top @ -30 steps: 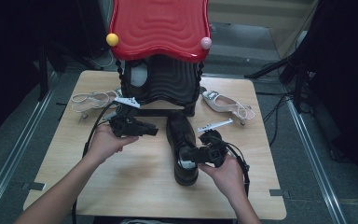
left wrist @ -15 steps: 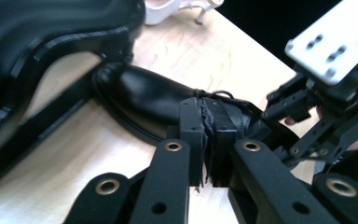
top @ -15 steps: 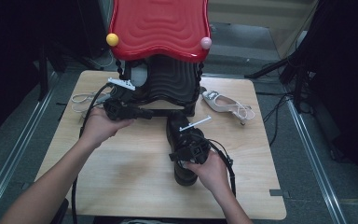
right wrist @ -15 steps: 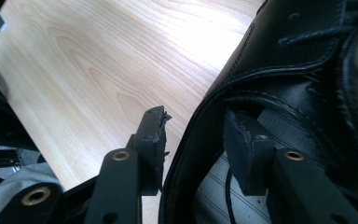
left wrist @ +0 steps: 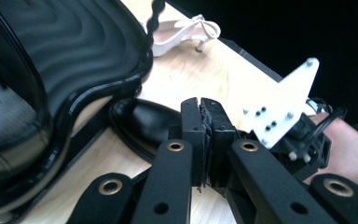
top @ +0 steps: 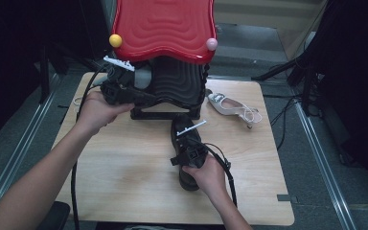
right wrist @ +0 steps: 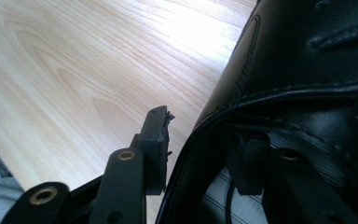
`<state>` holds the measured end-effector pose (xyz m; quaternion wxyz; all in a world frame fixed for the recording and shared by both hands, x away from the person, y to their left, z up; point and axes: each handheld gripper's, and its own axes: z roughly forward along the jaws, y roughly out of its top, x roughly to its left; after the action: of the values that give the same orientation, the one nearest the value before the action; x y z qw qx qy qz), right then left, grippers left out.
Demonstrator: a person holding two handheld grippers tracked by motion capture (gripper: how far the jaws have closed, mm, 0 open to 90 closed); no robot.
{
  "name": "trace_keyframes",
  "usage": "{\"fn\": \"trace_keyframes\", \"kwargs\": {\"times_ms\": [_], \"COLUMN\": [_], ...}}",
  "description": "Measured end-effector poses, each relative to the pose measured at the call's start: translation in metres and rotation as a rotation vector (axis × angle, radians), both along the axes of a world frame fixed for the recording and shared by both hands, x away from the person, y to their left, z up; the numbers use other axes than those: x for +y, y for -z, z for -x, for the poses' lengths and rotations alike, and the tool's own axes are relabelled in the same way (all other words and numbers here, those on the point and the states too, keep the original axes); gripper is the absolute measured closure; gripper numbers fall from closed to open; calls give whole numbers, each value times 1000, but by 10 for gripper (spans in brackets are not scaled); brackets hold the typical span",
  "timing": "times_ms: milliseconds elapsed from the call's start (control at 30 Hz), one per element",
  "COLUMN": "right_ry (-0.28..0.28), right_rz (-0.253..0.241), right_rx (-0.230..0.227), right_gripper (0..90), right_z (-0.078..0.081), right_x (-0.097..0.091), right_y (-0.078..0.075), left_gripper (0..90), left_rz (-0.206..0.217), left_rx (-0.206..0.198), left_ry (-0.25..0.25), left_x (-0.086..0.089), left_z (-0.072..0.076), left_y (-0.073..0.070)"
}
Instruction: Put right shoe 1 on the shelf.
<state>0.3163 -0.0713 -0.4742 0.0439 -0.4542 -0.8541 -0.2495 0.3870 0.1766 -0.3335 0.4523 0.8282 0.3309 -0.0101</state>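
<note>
1. From above, the person's left gripper (top: 141, 96) is held up against the black lower tier of the shoe rack (top: 179, 84), under its red wavy top (top: 165, 26), near the table's far left.
2. The left gripper view brings in what that angle hides: the two jaws are pressed flat together with nothing between them, and the rack's glossy black shelf (left wrist: 74, 60) curves past on the left.
3. Beyond those closed jaws the same view catches the toe of the black shoe (left wrist: 142, 123) on the wood, and the other hand with its gripper and white plate at the right.
4. In the high view the right gripper (top: 188, 152) sits over the black shoe (top: 184, 136), which lies near the middle of the wooden table (top: 124, 177), its toe towards the rack's base.
5. The right gripper view (right wrist: 200, 154) shows the detail: one jaw is outside the shoe's collar, the other inside the opening, the leather edge (right wrist: 242, 107) between them. These jaws have just been closing; whether the pads already press the leather I cannot tell.
6. A white heeled sandal (top: 232, 108) lies right of the rack, well apart from the black shoe; the left gripper view shows its bow (left wrist: 186, 32) beyond the shelf.
</note>
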Motion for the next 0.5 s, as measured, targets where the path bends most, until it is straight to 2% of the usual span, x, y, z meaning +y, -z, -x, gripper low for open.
{"fn": "trace_keyframes", "kwargs": {"times_ms": [133, 300, 400, 500], "right_ry": [13, 13, 21, 19], "right_rz": [14, 16, 4, 22], "right_rx": [-10, -23, -12, -17], "right_gripper": [647, 657, 673, 690], "right_z": [2, 2, 1, 2], "right_x": [2, 2, 0, 2], "right_y": [4, 6, 7, 6], "left_gripper": [892, 892, 891, 891], "left_rz": [-2, -10, -21, -23], "left_rx": [-14, -64, -92, -109], "left_ry": [1, 5, 0, -6], "left_x": [0, -3, -5, -7], "left_z": [-5, -10, -13, -18], "left_y": [-15, -37, -50, -61]}}
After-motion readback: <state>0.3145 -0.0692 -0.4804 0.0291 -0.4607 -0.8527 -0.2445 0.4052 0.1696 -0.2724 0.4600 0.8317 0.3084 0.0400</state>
